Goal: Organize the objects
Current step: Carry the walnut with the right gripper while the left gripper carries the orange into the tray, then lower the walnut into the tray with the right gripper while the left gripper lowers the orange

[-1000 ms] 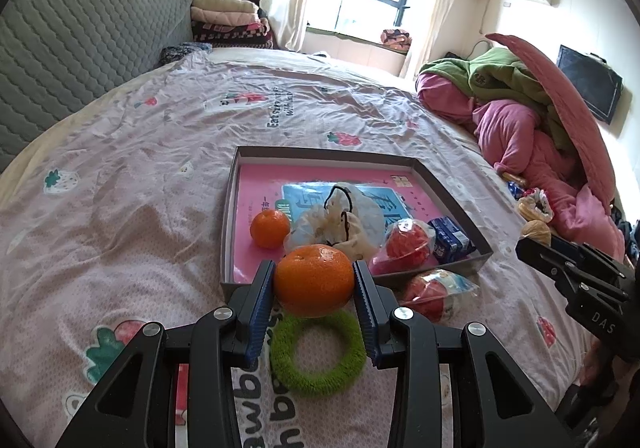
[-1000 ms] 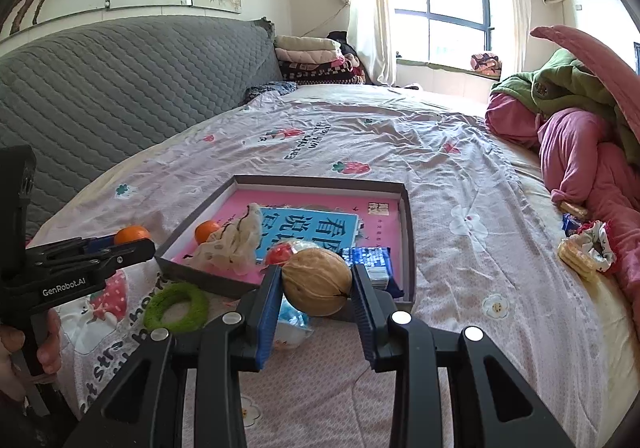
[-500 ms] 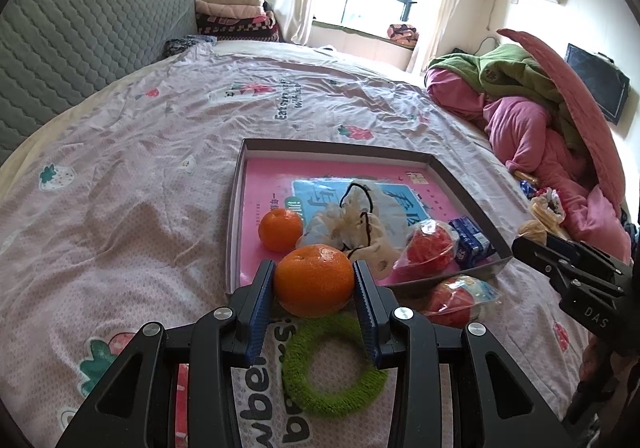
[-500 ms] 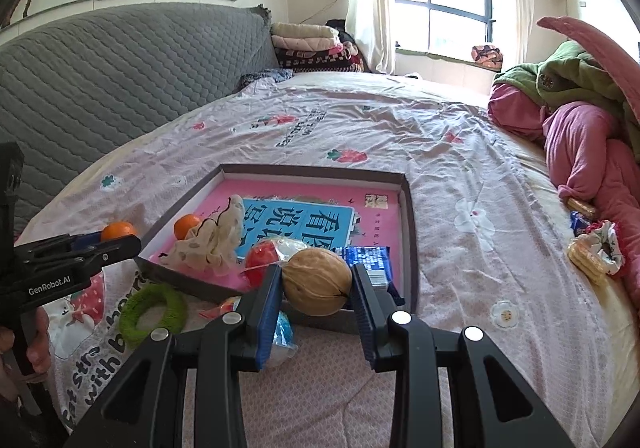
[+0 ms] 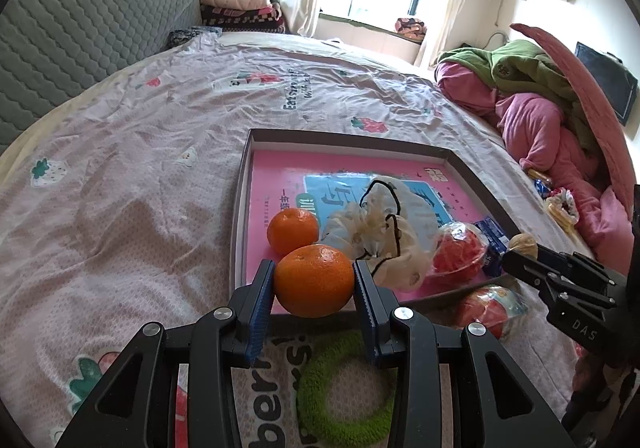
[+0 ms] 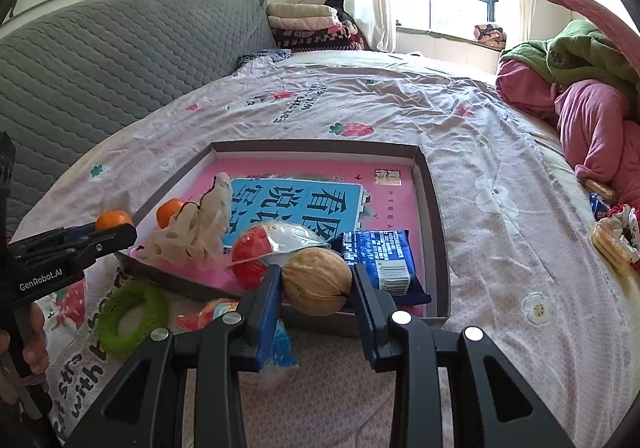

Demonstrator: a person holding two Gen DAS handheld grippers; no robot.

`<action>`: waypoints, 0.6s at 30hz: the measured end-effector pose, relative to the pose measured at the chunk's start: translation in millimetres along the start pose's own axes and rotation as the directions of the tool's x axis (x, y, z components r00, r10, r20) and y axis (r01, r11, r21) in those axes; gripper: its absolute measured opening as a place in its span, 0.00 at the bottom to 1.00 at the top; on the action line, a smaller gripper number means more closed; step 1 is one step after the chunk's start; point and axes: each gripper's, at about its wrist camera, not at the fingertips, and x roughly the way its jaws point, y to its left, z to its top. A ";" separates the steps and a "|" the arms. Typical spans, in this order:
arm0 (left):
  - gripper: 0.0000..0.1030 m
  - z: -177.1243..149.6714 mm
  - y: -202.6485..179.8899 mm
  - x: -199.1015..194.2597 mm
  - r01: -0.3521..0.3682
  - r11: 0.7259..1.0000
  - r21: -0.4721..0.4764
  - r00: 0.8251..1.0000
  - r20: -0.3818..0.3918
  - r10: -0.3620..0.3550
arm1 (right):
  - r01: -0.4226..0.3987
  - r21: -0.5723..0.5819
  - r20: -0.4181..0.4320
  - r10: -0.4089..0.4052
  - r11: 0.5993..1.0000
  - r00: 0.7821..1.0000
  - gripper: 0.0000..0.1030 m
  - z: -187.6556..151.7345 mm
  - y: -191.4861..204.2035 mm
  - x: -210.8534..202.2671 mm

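Note:
My left gripper (image 5: 314, 280) is shut on an orange (image 5: 314, 280) and hovers at the near left corner of the shallow box (image 5: 240, 208). My right gripper (image 6: 316, 282) is shut on a walnut (image 6: 316, 282) over the box's near edge (image 6: 436, 240). Inside the pink-floored box lie a second orange (image 5: 293, 230), a crumpled white bag (image 5: 376, 232), a wrapped red fruit (image 5: 458, 252) and a blue packet (image 6: 380, 260). The left gripper with its orange (image 6: 113, 220) also shows at the left of the right wrist view.
A green fuzzy ring (image 5: 344, 396) and another wrapped red fruit (image 5: 488, 308) lie on the bedsheet in front of the box. Pink and green bedding (image 5: 540, 120) is piled at the right, with snack packets (image 6: 612, 236) beside it. A grey headboard (image 6: 100, 60) runs along the left.
Both grippers have moved forward and down toward the box, each still holding its object; the box looks larger and nearer, and the green ring has slid lower in both views.

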 end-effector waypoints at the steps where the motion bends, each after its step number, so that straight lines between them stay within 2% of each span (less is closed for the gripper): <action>1: 0.38 0.9 0.1 2.1 -0.001 1.000 0.001 1.000 -0.002 0.001 | -0.002 0.000 -0.001 0.002 1.000 1.000 0.34 0.1 0.5 1.7; 18: 0.38 7.8 -3.1 27.0 -0.007 1.000 0.022 1.000 -0.029 0.008 | 0.005 -0.023 -0.033 -0.006 1.000 0.999 0.34 5.8 3.1 28.0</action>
